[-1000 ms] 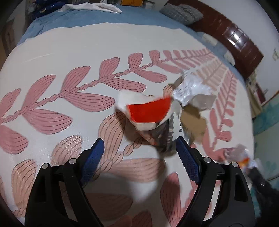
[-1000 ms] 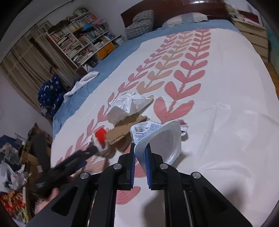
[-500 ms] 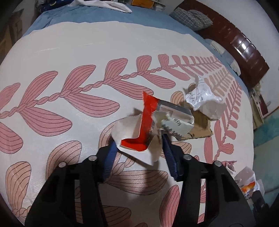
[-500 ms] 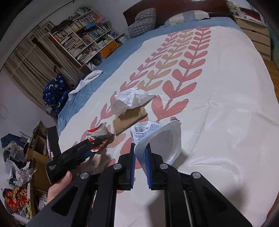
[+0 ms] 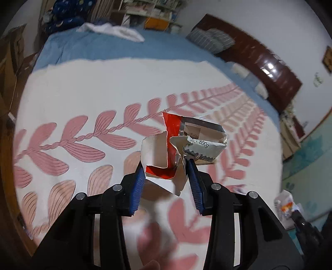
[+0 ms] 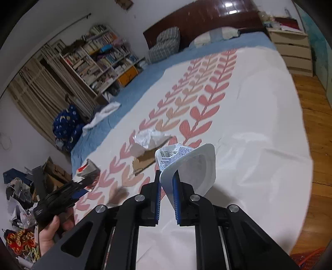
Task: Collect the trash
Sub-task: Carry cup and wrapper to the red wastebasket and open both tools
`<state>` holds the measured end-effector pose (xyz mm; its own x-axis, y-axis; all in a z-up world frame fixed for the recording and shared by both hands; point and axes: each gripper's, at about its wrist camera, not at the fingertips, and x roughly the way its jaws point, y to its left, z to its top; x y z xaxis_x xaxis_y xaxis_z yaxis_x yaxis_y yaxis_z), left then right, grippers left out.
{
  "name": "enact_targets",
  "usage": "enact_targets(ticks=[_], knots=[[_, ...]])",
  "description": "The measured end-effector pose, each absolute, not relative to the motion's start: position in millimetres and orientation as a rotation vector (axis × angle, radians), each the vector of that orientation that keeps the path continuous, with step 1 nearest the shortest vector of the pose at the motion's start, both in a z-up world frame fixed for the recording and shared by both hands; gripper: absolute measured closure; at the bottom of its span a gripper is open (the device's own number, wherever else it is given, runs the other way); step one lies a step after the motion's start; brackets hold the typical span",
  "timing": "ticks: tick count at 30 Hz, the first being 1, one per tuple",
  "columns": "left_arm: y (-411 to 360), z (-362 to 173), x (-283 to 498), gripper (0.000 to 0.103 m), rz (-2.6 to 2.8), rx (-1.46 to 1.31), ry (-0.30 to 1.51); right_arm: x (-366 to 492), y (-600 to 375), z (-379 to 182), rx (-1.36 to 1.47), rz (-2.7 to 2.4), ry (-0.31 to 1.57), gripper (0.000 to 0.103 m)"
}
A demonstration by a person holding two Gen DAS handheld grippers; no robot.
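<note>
Closest in, the left gripper (image 5: pixel 165 176) has its blue ribbed jaws part closed on a torn red, white and grey cardboard carton (image 5: pixel 182 149) marked 800g, held up clear of the bed, the pads pinching the crumpled lower flaps. That carton looks light and springy to me, creased board that will buckle rather than resist, so the grip on bunched folds seems wiser than on a single loose flap, which could tear away. Over on the other side, the right gripper (image 6: pixel 167 187) is squeezed nearly shut on the thin rim of a white plastic tub with a peeled printed foil lid (image 6: pixel 186 166), also lifted. It is smooth, glossy, thin-walled stuff, likely slippery and easy to crush, and the rim is the stiffest place to hold it. Just beyond the tub, lying on the cream bedspread patterned with pink leaves (image 6: pixel 249 116), a flat piece of brown corrugated cardboard (image 6: pixel 144 162) sits under a crumpled white and silver wrapper (image 6: pixel 148 138); both are limp, weightless-looking scraps not yet collected. Further off runs the blue sheet (image 6: pixel 132 91), then a dark polished wooden headboard (image 6: pixel 199 18) with pillows against it.
</note>
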<state>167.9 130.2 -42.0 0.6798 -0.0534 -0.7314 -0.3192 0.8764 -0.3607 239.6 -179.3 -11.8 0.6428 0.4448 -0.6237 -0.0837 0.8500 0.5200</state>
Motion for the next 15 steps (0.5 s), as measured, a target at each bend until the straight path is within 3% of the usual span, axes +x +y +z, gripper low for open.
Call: enact_targets(ticks=[6, 15], knots=[[64, 12, 123, 0.061, 0.002, -0.443, 0.749, 150, -221, 39, 0.444, 0.264, 0.684, 0.091], [-133, 65, 42, 0.061, -0.39, -0.136, 0.674, -48, -335, 70, 0.352, -0.052, 0.559, 0.091]])
